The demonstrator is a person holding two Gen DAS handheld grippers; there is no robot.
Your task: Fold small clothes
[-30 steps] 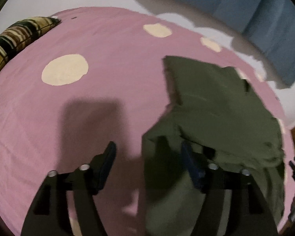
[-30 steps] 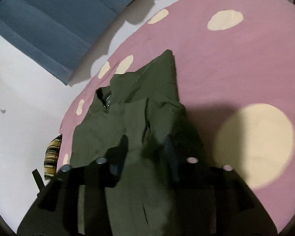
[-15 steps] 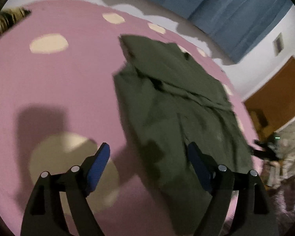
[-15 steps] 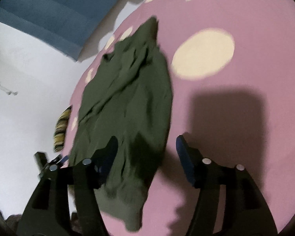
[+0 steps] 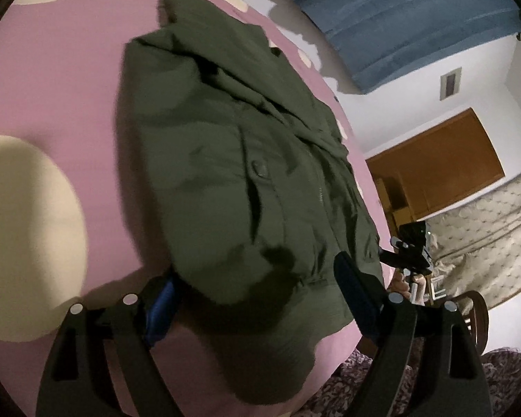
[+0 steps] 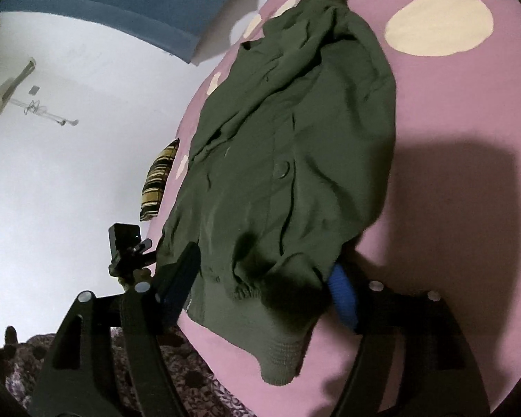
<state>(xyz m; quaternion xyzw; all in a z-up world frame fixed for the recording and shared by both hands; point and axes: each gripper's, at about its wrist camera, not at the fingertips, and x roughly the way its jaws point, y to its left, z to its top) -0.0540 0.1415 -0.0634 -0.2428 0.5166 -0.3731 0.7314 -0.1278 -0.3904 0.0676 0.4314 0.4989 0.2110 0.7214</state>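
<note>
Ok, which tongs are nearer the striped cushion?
Left. The left tongs are at the green jacket edge facing the striped cushion; right tongs: across the jacket. Both have just been opening, hem loose between their jaws.

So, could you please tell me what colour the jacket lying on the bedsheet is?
Dark olive green; the jacket shows best in the right wrist view.

We list: jacket (image 5: pixel 232 160), olive green; sheet (image 5: pixel 52 80), pink with cream dots; curtain (image 5: pixel 410 24) at one o'clock, blue; pillow (image 6: pixel 158 180), yellow-black striped; pads (image 6: pixel 344 299), blue.
</note>
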